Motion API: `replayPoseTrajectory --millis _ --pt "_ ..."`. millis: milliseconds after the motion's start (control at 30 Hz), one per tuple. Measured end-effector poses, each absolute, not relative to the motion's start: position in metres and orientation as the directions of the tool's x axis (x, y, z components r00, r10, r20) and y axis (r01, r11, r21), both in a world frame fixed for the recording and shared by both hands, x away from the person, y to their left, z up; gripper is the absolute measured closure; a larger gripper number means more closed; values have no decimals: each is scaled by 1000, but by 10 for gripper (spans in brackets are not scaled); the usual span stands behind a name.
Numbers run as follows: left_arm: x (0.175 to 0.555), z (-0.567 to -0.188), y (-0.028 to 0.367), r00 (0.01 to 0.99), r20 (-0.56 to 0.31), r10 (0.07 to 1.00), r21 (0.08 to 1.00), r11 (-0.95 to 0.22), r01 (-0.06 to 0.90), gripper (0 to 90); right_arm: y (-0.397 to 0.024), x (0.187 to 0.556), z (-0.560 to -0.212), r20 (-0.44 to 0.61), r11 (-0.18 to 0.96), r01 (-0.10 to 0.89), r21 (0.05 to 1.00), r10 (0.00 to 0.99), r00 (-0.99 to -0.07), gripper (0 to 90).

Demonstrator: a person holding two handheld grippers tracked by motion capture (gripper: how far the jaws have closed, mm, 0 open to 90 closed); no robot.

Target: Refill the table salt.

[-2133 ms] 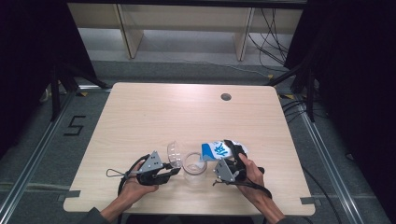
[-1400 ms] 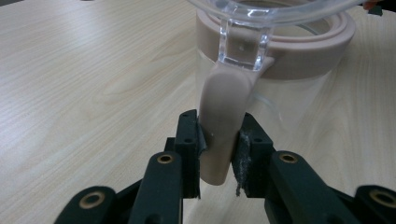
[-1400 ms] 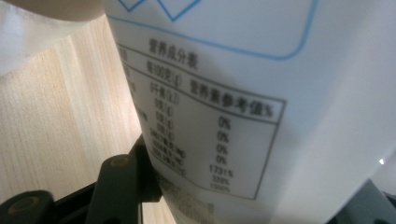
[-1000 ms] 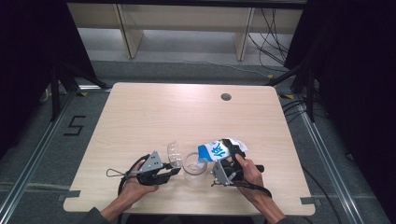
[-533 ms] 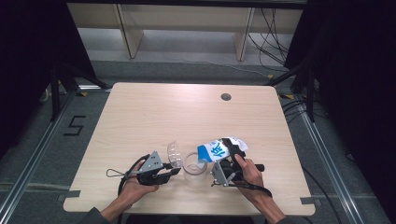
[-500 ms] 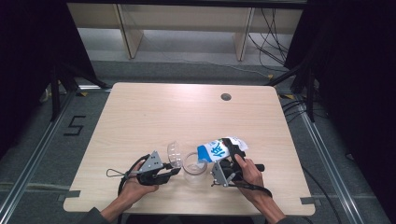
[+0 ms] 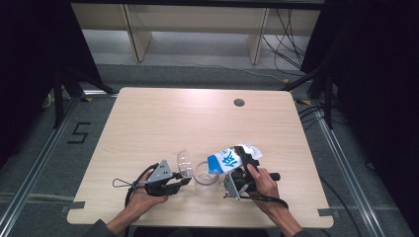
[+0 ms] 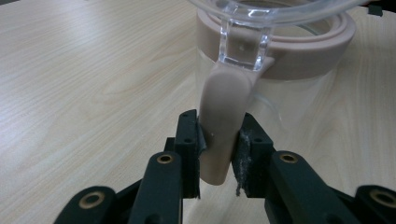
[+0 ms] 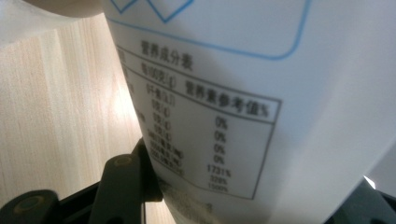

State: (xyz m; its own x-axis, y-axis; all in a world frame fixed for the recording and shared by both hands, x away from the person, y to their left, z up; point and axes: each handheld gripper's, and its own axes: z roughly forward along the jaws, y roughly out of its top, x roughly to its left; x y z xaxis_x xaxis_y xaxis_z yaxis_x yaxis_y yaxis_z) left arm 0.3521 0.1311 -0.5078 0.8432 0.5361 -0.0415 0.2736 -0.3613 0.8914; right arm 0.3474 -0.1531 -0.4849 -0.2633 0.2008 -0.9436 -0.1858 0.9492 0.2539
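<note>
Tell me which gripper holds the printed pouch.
The right gripper, clamped on the blue-and-white pouch tilted over the jar; the left gripper pinches the jar's beige latch tab.

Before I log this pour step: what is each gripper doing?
Left gripper: closed on the jar's pink latch tab.
Right gripper: closed on the white-and-blue pouch, tilted toward the open jar.
</note>
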Motion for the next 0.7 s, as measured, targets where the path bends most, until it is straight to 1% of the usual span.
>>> replayPoseTrajectory --millis 200,267,300,333,367,400,433,467,500,533,567,633,667,700 --pt "352 -508 131 844 -38 535 891 -364 270 729 -153 347 -485 -945 950 -187 251 199 -260 491" --pt "353 -508 131 847 -36 531 891 -367 268 728 -153 348 -483 -951 953 -203 225 168 -261 492" --pt "353 -508 131 846 -36 532 891 -367 269 729 -152 348 -480 -961 959 -217 183 128 -246 491" --pt "352 -508 131 845 -35 533 891 -366 267 729 -152 347 -480 -962 960 -214 183 129 -242 492" --pt "352 -508 131 845 -37 533 892 -364 269 729 -152 347 -484 -948 952 -193 237 183 -262 491" --pt "353 -508 131 845 -37 533 892 -364 269 728 -152 346 -483 -952 954 -196 228 176 -252 492" --pt "353 -508 131 845 -38 533 892 -364 269 728 -152 345 -484 -950 952 -186 241 193 -247 491" --pt "353 -508 131 845 -38 533 892 -363 269 728 -152 346 -484 -954 954 -193 230 182 -239 492" --pt "353 -508 131 845 -37 534 892 -364 269 728 -153 343 -483 -956 966 -158 204 162 -245 492" --pt "353 -508 131 845 -37 534 892 -364 269 728 -152 345 -484 -957 957 -196 214 165 -240 493" --pt "353 -508 131 846 -36 532 891 -365 268 728 -153 344 -482 -959 967 -177 183 136 -249 494" --pt "353 -508 131 845 -37 533 892 -364 269 728 -153 342 -482 -959 968 -158 196 156 -236 496" --pt "353 -508 131 845 -37 534 892 -364 269 728 -152 345 -483 -959 959 -193 209 162 -233 497" --pt "353 -508 131 845 -37 534 892 -364 269 728 -152 344 -484 -956 958 -181 221 176 -234 497"
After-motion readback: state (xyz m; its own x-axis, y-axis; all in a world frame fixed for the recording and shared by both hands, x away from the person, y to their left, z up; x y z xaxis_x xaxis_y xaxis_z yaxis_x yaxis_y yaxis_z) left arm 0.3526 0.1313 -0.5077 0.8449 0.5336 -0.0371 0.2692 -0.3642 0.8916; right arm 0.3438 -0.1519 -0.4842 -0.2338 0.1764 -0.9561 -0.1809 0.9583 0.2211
